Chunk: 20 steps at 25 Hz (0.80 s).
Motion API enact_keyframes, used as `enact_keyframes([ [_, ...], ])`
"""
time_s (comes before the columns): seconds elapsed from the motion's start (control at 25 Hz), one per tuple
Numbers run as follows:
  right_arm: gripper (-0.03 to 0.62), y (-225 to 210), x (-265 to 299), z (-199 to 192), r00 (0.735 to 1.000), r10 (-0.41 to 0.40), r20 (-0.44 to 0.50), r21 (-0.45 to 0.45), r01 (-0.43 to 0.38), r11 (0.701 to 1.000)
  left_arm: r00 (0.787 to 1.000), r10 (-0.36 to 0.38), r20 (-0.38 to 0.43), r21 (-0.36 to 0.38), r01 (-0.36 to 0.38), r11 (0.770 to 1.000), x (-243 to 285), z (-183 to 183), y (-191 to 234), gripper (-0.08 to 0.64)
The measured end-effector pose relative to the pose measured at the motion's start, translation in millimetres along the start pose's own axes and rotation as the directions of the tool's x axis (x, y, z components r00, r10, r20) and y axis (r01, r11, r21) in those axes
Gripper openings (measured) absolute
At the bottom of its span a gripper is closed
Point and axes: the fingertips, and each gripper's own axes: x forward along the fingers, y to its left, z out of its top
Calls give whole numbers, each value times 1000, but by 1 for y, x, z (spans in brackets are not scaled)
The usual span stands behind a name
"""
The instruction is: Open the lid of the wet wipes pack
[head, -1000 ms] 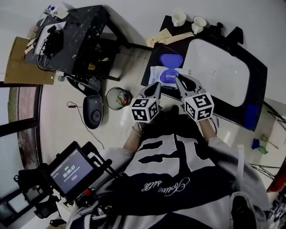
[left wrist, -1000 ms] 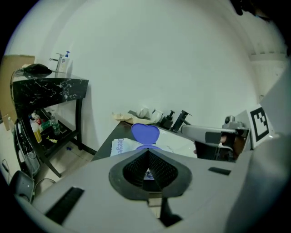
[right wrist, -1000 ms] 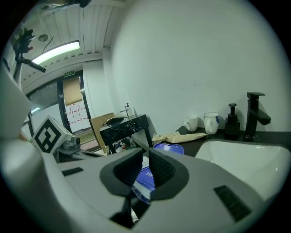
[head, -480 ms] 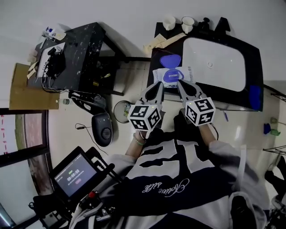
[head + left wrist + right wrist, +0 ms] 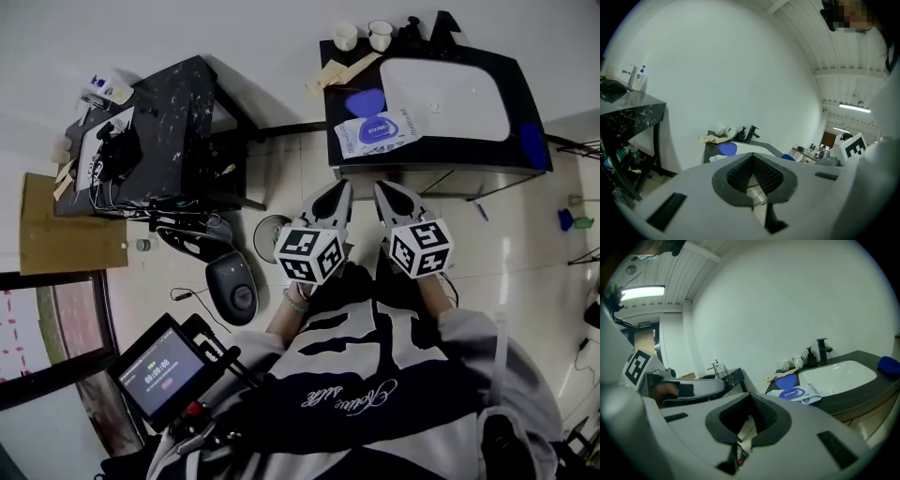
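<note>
The wet wipes pack point(image 5: 398, 133) is lying flat on the left part of a dark counter point(image 5: 431, 159), just beside a white sink basin point(image 5: 450, 89). Its blue oval lid point(image 5: 382, 125) is sitting flat against the top face of the pack. A blue heart-shaped item point(image 5: 364, 101) is lying just behind the pack, near a crumpled beige cloth point(image 5: 342, 68). Two white cups point(image 5: 345, 37) and a black faucet point(image 5: 442, 22) are standing along the counter's back edge, and a blue item point(image 5: 532, 145) is resting at its right end.

The left gripper point(image 5: 343, 187) and the right gripper point(image 5: 381, 187) are hanging side by side over the tiled floor point(image 5: 525, 234), well apart from the counter front. Both are pointing toward the pack. Each gripper's jaws are pressing together at the tips and are gripping no object.

A black marbled side table point(image 5: 178, 103) is standing to the left. A waste bin point(image 5: 269, 230) is showing partly behind the left gripper, and a black rounded device point(image 5: 232, 286) is lying on the floor near it.
</note>
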Motion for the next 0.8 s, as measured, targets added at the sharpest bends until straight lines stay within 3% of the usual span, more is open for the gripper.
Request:
enact_keyframes([
  [0.28,0,12,-17,-17,999,-42,-3,16,42,999,997,-67,-29,4,67,998,-12,-25,-16,-2],
  [0.8,0,12,-49,-17,998,-58,-19,49,59,997,994,-95,-50,-18,94,995,-19,-36,-42,-2],
])
